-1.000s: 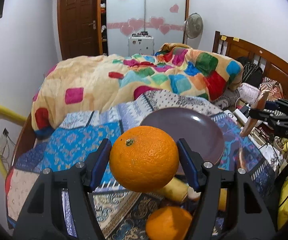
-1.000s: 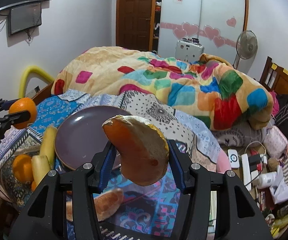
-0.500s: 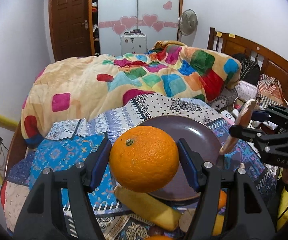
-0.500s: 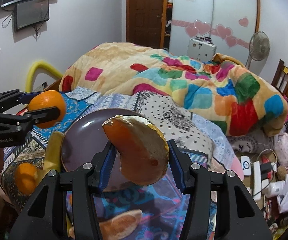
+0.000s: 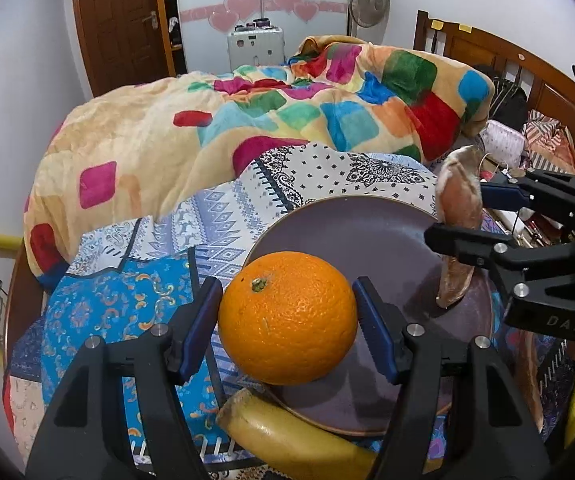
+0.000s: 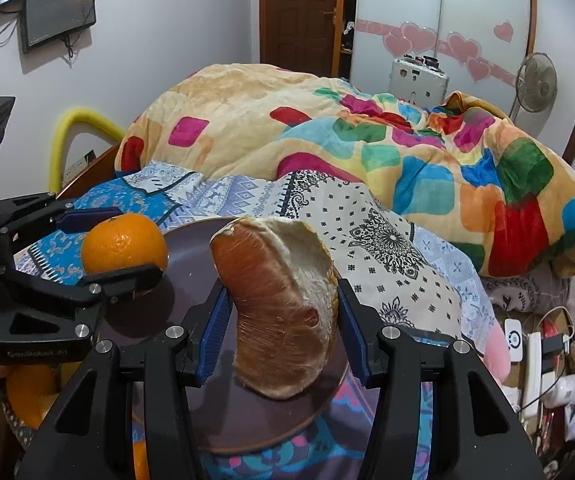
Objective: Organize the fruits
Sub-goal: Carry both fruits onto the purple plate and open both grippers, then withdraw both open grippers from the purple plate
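My left gripper [image 5: 287,320] is shut on a whole orange [image 5: 288,317] and holds it over the near left rim of a purple plate [image 5: 359,236]. The orange also shows in the right wrist view [image 6: 124,243]. My right gripper [image 6: 279,322] is shut on a peeled pomelo wedge [image 6: 279,308] and holds it above the plate [image 6: 191,248]; the wedge shows in the left wrist view [image 5: 458,224] over the plate's right rim.
A banana [image 5: 287,436] lies on the patterned cloth [image 5: 135,304] against the plate's near edge. Another orange [image 6: 31,396] lies at the lower left. A colourful blanket [image 5: 271,120] is heaped behind. Clutter [image 6: 543,352] sits to the right.
Both grippers have moved forward and down toward the plate, each still holding its fruit. The plate now fills more of both views.
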Demonstrator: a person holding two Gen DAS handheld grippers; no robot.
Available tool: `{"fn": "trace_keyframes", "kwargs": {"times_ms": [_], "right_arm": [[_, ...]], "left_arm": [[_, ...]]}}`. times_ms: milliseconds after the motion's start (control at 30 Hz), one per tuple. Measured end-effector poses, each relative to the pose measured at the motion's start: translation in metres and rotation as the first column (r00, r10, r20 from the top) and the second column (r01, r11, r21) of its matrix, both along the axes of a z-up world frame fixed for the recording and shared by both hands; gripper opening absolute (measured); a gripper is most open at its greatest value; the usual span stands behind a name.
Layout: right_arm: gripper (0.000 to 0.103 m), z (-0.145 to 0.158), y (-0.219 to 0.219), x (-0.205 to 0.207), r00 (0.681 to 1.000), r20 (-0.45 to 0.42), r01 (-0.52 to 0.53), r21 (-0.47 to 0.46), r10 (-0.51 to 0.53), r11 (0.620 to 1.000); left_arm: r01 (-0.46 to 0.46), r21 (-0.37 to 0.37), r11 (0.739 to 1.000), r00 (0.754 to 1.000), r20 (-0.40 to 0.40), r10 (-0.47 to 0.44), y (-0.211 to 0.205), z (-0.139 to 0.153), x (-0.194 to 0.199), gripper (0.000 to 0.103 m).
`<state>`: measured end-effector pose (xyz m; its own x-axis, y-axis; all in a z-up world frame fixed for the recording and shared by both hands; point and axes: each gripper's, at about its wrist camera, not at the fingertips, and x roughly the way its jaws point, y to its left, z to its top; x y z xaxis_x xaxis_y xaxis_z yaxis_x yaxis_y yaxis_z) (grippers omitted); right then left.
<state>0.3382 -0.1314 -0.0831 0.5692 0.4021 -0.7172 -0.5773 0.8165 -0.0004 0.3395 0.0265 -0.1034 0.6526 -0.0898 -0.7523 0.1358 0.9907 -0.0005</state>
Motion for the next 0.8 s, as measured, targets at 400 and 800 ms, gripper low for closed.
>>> {"fn": "trace_keyframes", "kwargs": {"times_ms": [400, 800], "right_arm": [[0.067, 0.004, -0.003, -0.005, 1.0, 0.018, 0.015, 0.01, -0.015, 1.0], [0.067, 0.031, -0.022, -0.045, 0.995, 0.088, 0.038, 0.038, -0.041, 0.999]], "left_arm": [[0.014, 0.046, 0.999, 1.0, 0.002, -0.014, -0.006, 0.003, 0.002, 0.072], [-0.01, 0.031, 0.999, 0.994, 0.107, 0.007, -0.008, 0.046, -0.04, 0.077]]}}
